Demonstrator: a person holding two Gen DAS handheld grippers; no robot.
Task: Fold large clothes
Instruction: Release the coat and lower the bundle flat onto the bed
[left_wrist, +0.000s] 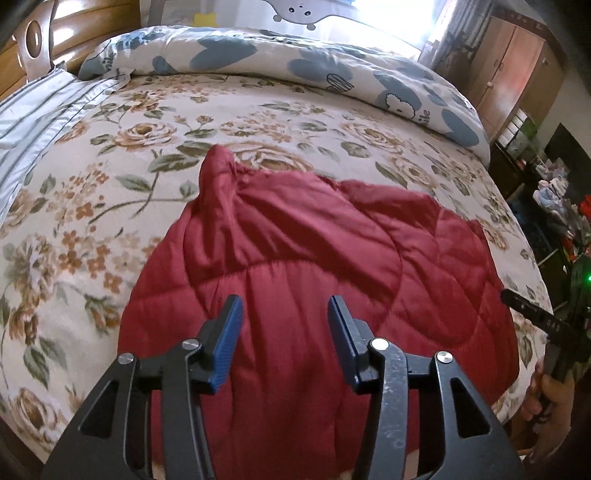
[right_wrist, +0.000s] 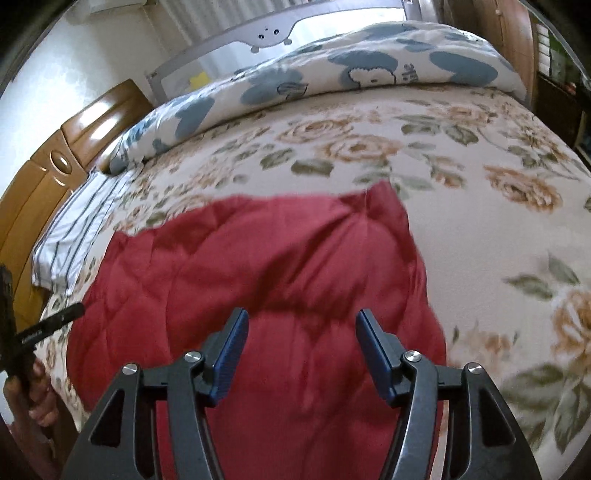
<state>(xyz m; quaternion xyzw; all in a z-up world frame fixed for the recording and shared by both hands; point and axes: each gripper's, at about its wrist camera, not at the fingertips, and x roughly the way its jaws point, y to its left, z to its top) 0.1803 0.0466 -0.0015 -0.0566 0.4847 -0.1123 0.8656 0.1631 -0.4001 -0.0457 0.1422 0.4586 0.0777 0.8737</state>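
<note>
A red quilted garment (left_wrist: 314, 258) lies spread on the near part of the bed (left_wrist: 110, 155), one corner bunched up at its far left. Above it, the left gripper (left_wrist: 285, 306) and right gripper (right_wrist: 302, 319) both stand apart, empty. A blue-patterned duvet (left_wrist: 280, 59) lies along the far side.

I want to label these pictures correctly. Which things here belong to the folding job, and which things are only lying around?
Belong to the job:
- red quilted garment
- left gripper, open
- right gripper, open

Only lying around:
- floral bedspread, under the garment
- blue-patterned duvet
- striped pillow
- wooden headboard
</note>
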